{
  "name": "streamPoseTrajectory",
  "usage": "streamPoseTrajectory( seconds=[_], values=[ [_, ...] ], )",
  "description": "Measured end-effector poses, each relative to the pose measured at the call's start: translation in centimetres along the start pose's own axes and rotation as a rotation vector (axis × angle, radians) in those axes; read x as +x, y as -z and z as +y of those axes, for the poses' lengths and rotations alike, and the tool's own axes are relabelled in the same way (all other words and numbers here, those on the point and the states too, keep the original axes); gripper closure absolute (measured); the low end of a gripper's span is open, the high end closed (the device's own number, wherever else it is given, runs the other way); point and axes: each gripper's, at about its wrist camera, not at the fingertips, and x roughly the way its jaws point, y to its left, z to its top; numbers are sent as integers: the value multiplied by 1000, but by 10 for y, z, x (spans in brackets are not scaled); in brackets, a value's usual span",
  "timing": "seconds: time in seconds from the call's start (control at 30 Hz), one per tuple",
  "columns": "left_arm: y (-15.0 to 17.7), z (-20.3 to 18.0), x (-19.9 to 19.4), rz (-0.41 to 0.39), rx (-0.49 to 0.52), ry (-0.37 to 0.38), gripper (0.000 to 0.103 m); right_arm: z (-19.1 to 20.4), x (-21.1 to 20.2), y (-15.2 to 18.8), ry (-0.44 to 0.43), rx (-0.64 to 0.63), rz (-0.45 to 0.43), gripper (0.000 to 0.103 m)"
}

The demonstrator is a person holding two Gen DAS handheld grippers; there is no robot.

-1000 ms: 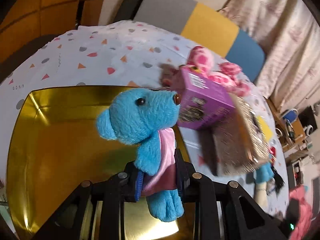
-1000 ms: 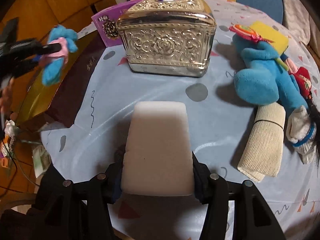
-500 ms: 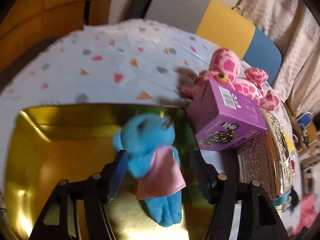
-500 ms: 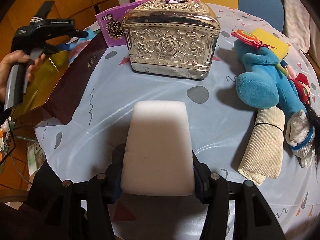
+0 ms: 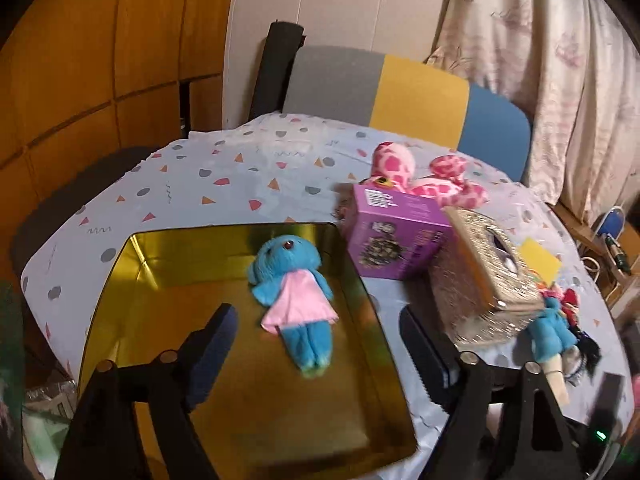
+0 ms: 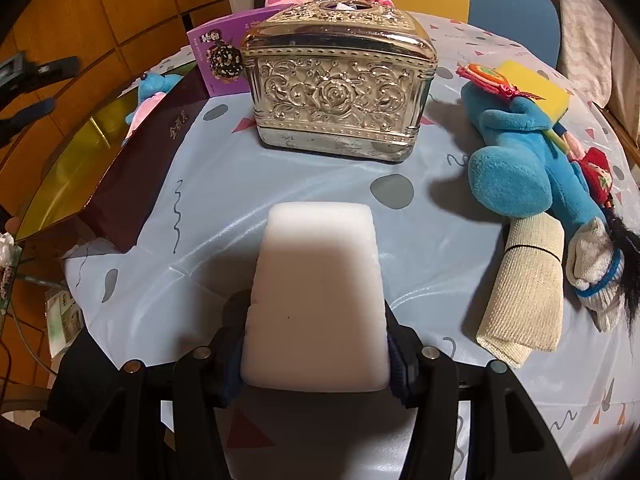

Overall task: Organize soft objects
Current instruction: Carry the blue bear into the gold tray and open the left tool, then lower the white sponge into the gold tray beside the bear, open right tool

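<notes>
Your left wrist cam sits above the gold tray (image 5: 120, 280), angled down and across the table toward the chair back (image 5: 400, 92). Right wrist cam is low at the near table edge, pitched steeply down. Both views share the silver box (image 5: 480, 280) (image 6: 340, 84), the purple box (image 5: 396, 236) (image 6: 216, 56) and the tray (image 6: 60, 168).

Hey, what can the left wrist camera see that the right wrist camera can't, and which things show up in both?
Left wrist only: the left tongs, open and just widened, nothing between them; the gold tray's floor.
Right wrist only: the right tongs shut on a white sponge; a beige roll.
Both: the small blue toy in the tray, the purple box, the silver box.
</notes>
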Motion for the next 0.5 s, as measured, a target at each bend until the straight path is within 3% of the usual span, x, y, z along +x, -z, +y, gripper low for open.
streamPoseTrajectory(
  seconds=[0.5],
  values=[
    [25, 11, -26, 5, -56, -9, 8, 17, -3, -21, 22, 10, 39, 47]
  ],
)
